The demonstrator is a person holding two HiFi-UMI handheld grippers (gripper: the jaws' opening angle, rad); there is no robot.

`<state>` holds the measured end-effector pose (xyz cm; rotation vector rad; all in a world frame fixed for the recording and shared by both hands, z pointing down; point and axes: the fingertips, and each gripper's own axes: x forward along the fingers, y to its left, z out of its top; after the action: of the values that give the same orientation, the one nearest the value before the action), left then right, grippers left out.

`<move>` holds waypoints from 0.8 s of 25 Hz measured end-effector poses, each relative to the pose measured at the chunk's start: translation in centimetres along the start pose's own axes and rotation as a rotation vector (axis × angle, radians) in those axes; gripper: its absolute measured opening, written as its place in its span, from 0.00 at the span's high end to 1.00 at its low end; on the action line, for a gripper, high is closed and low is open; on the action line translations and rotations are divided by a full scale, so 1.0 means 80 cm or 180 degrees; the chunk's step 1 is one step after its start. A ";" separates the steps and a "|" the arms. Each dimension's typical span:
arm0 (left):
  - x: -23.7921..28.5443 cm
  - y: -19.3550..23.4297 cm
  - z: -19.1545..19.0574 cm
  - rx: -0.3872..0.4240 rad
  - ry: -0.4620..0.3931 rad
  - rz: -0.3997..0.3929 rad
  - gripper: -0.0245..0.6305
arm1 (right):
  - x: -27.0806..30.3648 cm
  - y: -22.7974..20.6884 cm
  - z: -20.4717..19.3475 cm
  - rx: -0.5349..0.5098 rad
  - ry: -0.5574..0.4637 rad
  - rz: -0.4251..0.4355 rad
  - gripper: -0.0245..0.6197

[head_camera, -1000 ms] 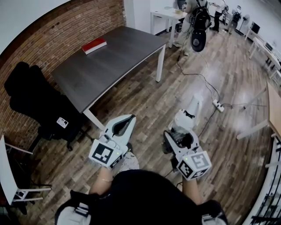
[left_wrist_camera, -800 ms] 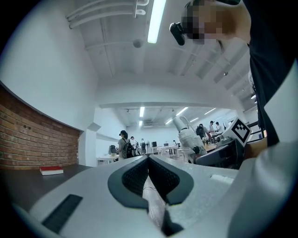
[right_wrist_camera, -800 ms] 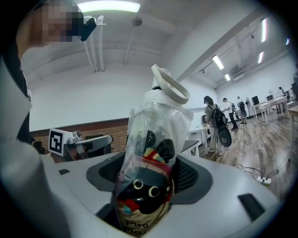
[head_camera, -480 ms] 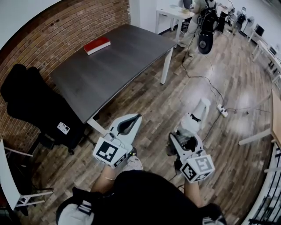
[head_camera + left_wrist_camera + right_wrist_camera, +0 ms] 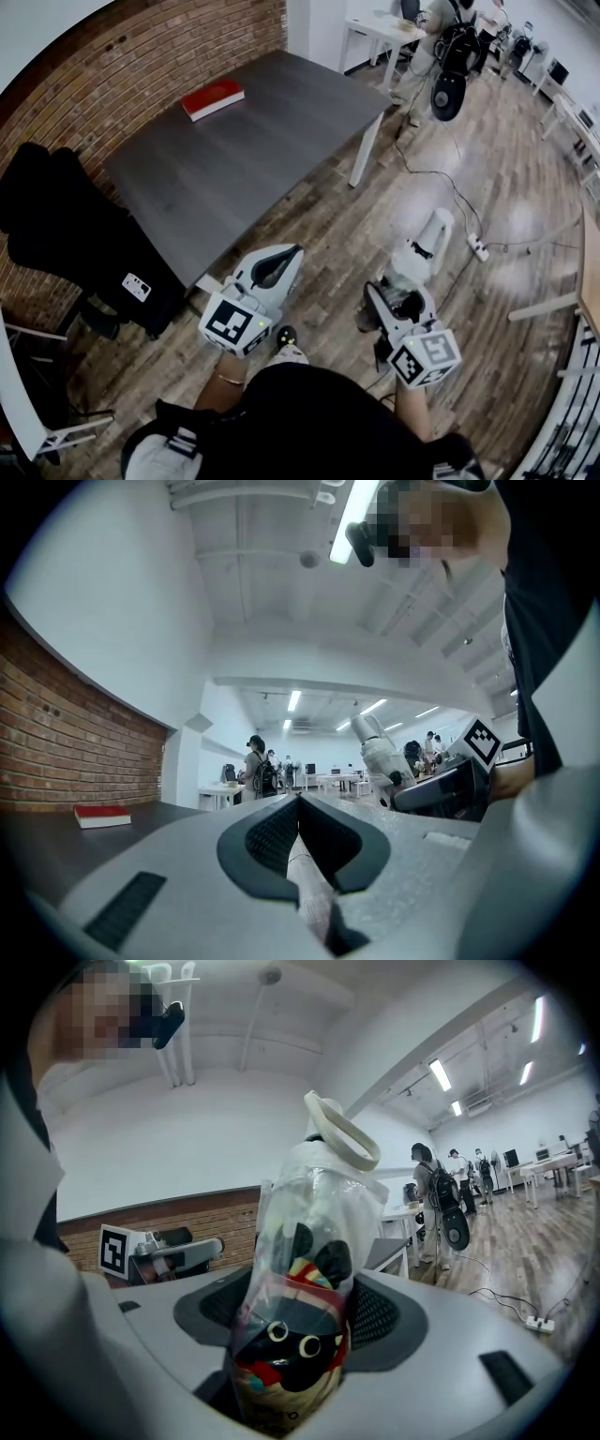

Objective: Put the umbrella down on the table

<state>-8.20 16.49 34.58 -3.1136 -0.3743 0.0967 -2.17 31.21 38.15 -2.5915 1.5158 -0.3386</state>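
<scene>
The right claw (image 5: 302, 1324) is clamped on the umbrella (image 5: 305, 1232). It is a short folded one with a cartoon print, wrapped in a clear plastic sleeve, with a white loop (image 5: 343, 1134) at its far end. The pads grip its lower part and most of its length sticks out beyond them.

In the head view the umbrella (image 5: 427, 242) is in the air over the wooden floor, well short of the counter (image 5: 244, 159) and off its near corner. A red book (image 5: 214, 97) lies at the counter's far edge, and the rest of the top is bare.

The left claw (image 5: 300, 806) has its jaws together. A thin pale strip runs along their seam, and I cannot tell what it is.

The umbrella looks light. It is probably stiff along its core and soft on the outside, so a firm pinch should do it no harm. The plastic sleeve is likely slick, so the umbrella could slide or twist in the pads if it is tilted. The present hold low on the body seems sound. It would likely lie steadiest on its side on the counter.
</scene>
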 end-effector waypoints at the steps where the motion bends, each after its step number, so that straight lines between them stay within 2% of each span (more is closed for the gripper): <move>1: 0.002 0.011 -0.002 -0.0009 -0.0013 -0.0008 0.96 | 0.011 0.001 0.000 -0.0002 0.0001 -0.0009 0.50; 20: 0.049 0.168 -0.010 -0.0029 -0.0084 -0.0105 0.96 | 0.158 -0.009 0.015 0.0053 0.0010 -0.0208 0.50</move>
<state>-1.17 4.34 34.96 -3.1165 -0.4277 0.1362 4.70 20.58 38.78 -2.6331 1.4255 -0.3606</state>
